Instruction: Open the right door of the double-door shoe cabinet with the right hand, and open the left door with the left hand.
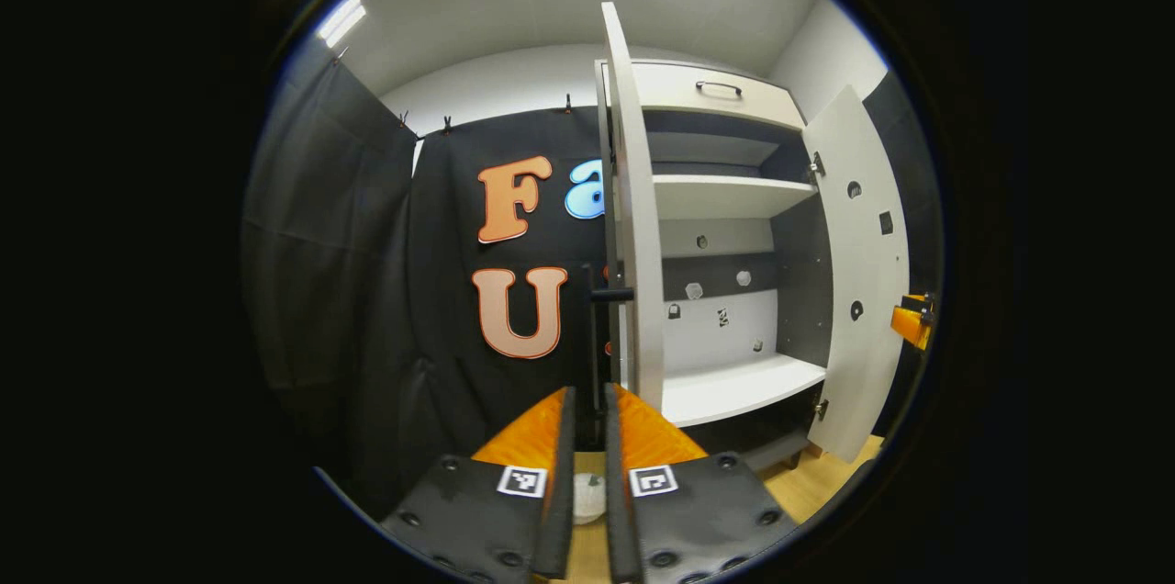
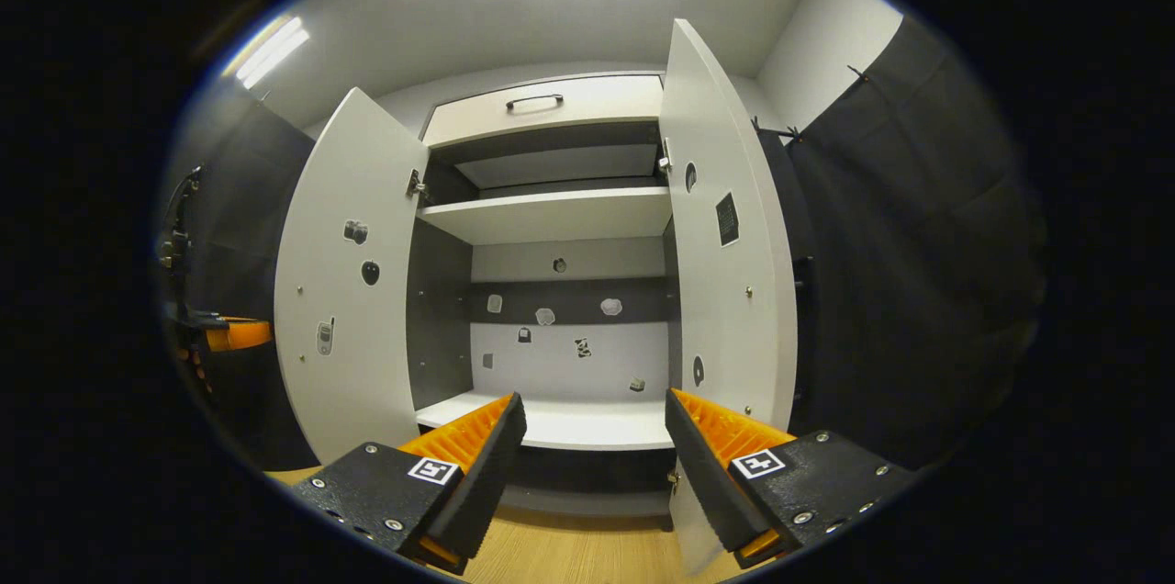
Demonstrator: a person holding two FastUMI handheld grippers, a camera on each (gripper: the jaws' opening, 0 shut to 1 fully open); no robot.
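Straight ahead of the right gripper [image 2: 595, 437], whose fingers are spread wide with nothing between them, the shoe cabinet [image 2: 551, 217] is seen standing upright on the wooden floor [image 2: 569, 552], its long axis vertical and its open front turned toward the camera. Both tall doors are swung out toward the viewer: the left door [image 2: 349, 290] is seen at the left side of the opening and the right door [image 2: 725, 253] at the right side, each hanging vertical on its hinges. Inside, an upper shelf [image 2: 551, 212] and a bottom shelf [image 2: 569, 426] are shown, and no shoes are seen on them; only small marks are noticed on the back panel. A drawer front with a dark handle [image 2: 534, 99] is placed above the opening. In the left gripper view, the left gripper [image 1: 588, 423] is held with its fingers almost together, only a narrow gap between them, and the left door [image 1: 633, 217] is seen edge-on just beyond them. Whether its dark handle [image 1: 610, 295] is pressed cannot be told. The right door [image 1: 858, 272] is seen farther to the right.
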